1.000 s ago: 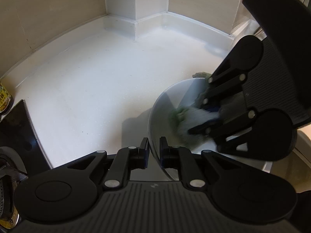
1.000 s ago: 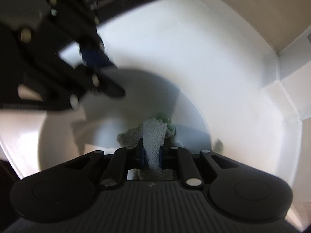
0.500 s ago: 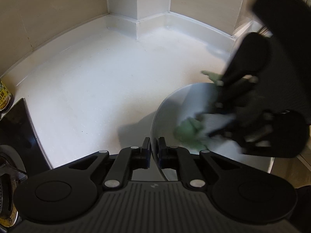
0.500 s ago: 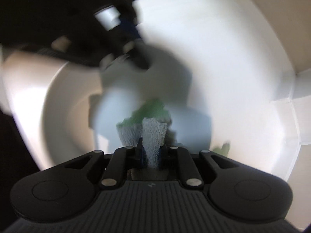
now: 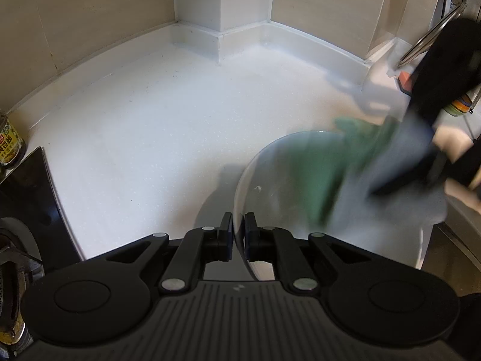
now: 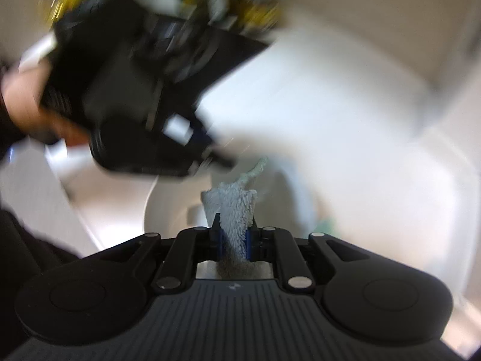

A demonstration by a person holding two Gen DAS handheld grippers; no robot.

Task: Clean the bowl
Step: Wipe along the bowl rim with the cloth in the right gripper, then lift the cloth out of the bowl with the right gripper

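While the left tongs point(image 5: 239, 237) pinch the near rim of the bowl point(image 5: 270, 186), one finger inside the wall and one outside, the bowl sits tilted on the white counter point(image 5: 150, 138), its open side turned toward the right tongs point(image 6: 234, 240). Those are clamped on a pale, nubbly cloth point(image 6: 233, 207), whose free end stands up beyond the fingertips; in the left wrist view the cloth smears into a green and grey blur over the far side of the bowl, so whether it touches the inner wall at this instant I cannot tell.

The bowl looks like thin, glossy white ceramic or glass: stiff, smooth, probably slippery when damp, and likely to chip if it drops onto the counter. The rim is the sensible place to hold it, as the left tongs do now, with the grip kept deep enough that wiping pressure cannot lever it loose. The cloth is soft and limp, so it would follow the curve of the bowl but gives little push unless bunched close to the fingertips.

Beyond the bowl the counter runs to a tiled corner. To the bowl's left, past bare counter, are a dark stove edge point(image 5: 27, 198) and a jar with a yellow label point(image 5: 9, 144). Judging by the blur, the wiping step seems to be under way.
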